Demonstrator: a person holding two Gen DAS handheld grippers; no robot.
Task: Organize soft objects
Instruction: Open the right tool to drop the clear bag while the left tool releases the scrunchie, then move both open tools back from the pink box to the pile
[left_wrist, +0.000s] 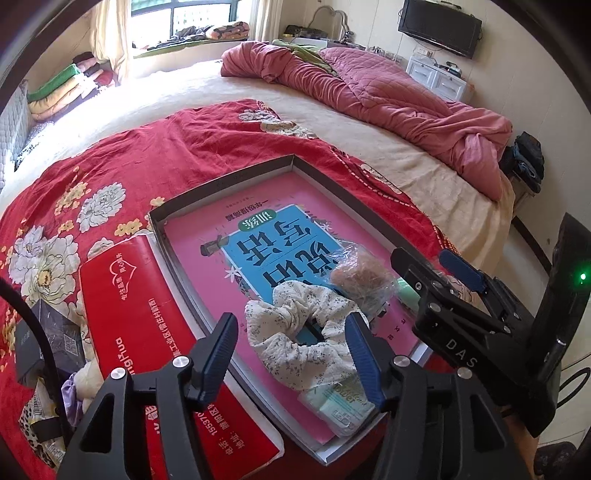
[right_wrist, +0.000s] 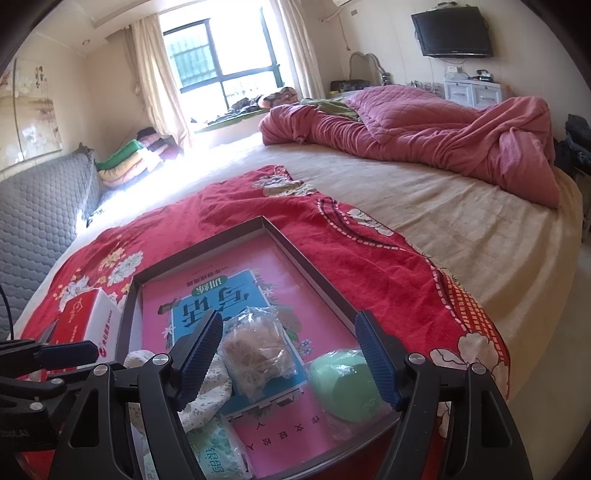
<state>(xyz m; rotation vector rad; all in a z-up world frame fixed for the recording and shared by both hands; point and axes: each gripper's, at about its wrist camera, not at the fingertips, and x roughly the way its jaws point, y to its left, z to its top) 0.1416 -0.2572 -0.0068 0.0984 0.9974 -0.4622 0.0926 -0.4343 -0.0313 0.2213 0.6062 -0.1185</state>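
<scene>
The flowery scrunchie (left_wrist: 295, 332) lies in the tray (left_wrist: 221, 184) on the bed, between the left gripper (left_wrist: 291, 354)'s wide jaws. The right gripper (right_wrist: 291, 358) is wide and empty too. A squeeze might snag the tissue pack (left_wrist: 340, 406) underneath

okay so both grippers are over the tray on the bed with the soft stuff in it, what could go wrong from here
1. The left gripper is open around the floral scrunchie, which lies over a wipes packet; closing low might pinch both.
2. The right gripper straddles a crinkly plastic bag and a green sponge; it could catch only the film, which may slip.
3. The grippers sit close together and could collide.
</scene>
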